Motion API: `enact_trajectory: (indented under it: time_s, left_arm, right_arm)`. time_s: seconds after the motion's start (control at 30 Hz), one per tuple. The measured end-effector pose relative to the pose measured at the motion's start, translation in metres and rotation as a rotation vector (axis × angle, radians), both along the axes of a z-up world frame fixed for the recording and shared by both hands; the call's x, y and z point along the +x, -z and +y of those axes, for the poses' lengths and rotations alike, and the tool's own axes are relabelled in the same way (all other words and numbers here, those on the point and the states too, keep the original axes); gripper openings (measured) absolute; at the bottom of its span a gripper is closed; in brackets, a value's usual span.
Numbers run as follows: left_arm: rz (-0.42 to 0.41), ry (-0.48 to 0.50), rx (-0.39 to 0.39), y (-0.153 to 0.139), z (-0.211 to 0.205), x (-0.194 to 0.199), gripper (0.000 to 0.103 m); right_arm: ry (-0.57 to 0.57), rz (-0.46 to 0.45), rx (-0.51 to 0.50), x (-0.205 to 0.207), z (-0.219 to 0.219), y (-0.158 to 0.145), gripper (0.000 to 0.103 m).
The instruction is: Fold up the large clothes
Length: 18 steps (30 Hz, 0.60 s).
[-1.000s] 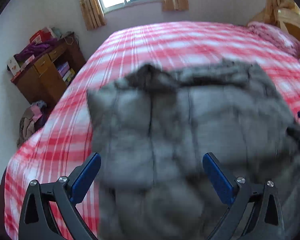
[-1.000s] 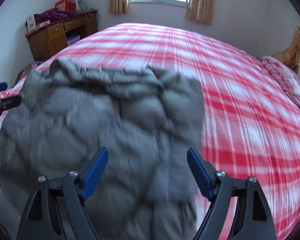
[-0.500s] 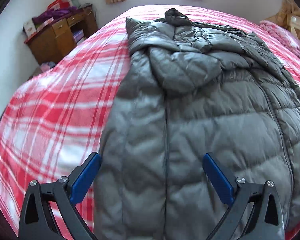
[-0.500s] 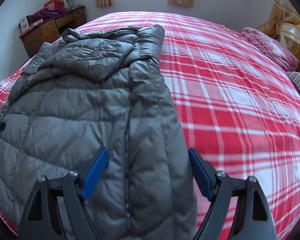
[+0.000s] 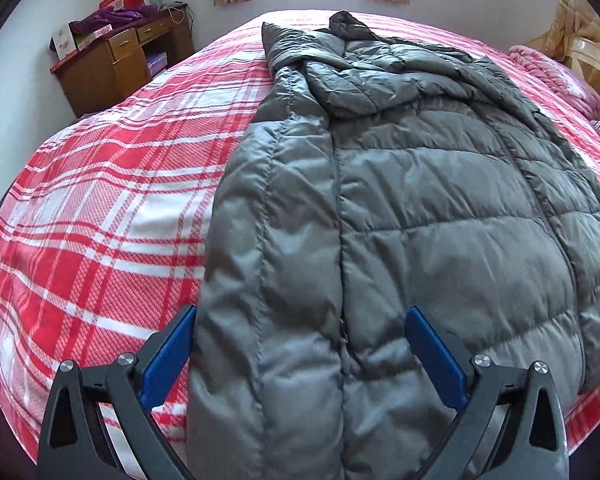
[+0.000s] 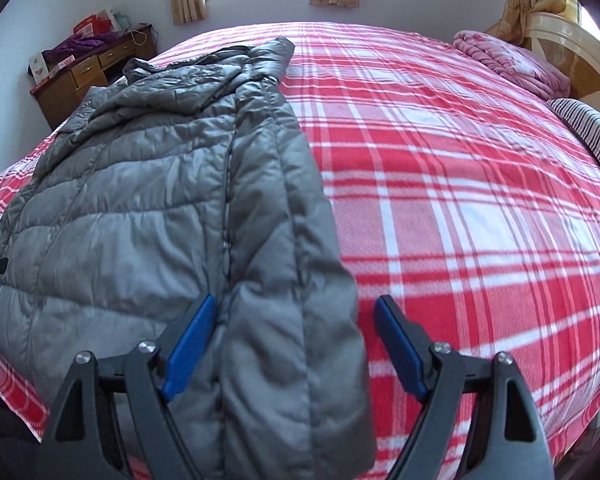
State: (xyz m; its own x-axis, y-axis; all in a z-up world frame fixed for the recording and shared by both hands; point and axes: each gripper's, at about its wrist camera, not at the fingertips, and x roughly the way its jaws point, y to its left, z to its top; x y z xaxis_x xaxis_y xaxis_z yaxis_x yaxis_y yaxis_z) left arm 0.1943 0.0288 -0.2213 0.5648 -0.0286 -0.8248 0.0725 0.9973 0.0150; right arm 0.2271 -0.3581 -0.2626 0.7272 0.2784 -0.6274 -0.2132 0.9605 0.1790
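1. The grey puffer jacket (image 5: 400,208) lay spread on the bed (image 5: 100,184), on its red-and-white plaid cover. Its long axis ran straight away from the person: hem at the near edge, hood (image 5: 352,92) and collar at the far end toward the window.

2. Both pairs of tongs sat at the hem end, pointing forward and down along that axis. So the jacket stretched away ahead of them, not across them.

3. The left tongs (image 5: 300,356) stood wide apart, astride the jacket's left edge. Padded fabric filled the gap between the blue pads (image 5: 436,360), but the pads did not visibly press on it. I judged these tongs open, not gripping.

4. The right tongs (image 6: 296,344) also stood wide apart, astride the jacket's (image 6: 148,208) right edge, where a folded strip of fabric ran toward the hem. The left pad lay just beside or against the cloth; the right pad stood clear over the bare bed (image 6: 460,200) cover. Nothing was clamped.

5. Each hand was nearer its own side of the hem, so neither had a clear advantage; the left tongs showed as a sliver at the right view's left border.

6. My judgement: the next fold depended on the lengthwise lie, taking either a side edge across or the hem up toward the hood.
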Motion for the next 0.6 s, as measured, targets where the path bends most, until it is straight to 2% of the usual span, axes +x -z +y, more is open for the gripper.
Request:
enact_trajectory:
  time_s: [0.1, 0.17, 0.23, 0.27, 0.3, 0.33, 0.43, 0.6]
  left_arm:
    - [0.002, 0.021, -0.027, 0.003, -0.002, -0.005, 0.101]
    - [0.002, 0.037, -0.028, 0.005, -0.006, -0.007, 0.093]
    - [0.008, 0.062, -0.04, 0.006, -0.01, -0.01, 0.068]
    - [0.001, 0.078, -0.037, 0.004, -0.012, -0.012, 0.059]
    - [-0.005, 0.091, -0.031, 0.001, -0.014, -0.014, 0.036]
    - [-0.01, 0.102, -0.028, -0.004, -0.014, -0.016, 0.02]
    - [-0.034, 0.113, -0.07, -0.022, -0.005, -0.02, 0.012]
    - [-0.115, 0.133, -0.197, -0.079, 0.024, -0.043, 0.01]
  right_arm:
    - [-0.011, 0.0, 0.001, -0.012, 0.0, 0.004, 0.081]
    - [-0.018, -0.002, 0.003, -0.017, 0.002, 0.006, 0.076]
    - [-0.025, -0.008, 0.009, -0.022, 0.004, 0.008, 0.061]
    - [-0.038, 0.007, 0.024, -0.024, 0.004, 0.008, 0.045]
    - [-0.06, 0.01, 0.044, -0.026, 0.005, 0.008, 0.028]
    - [-0.089, 0.013, 0.075, -0.027, 0.005, 0.006, 0.023]
    - [-0.106, -0.017, 0.077, -0.035, 0.01, -0.001, 0.016]
    - [-0.132, -0.1, 0.147, -0.059, -0.002, -0.027, 0.013]
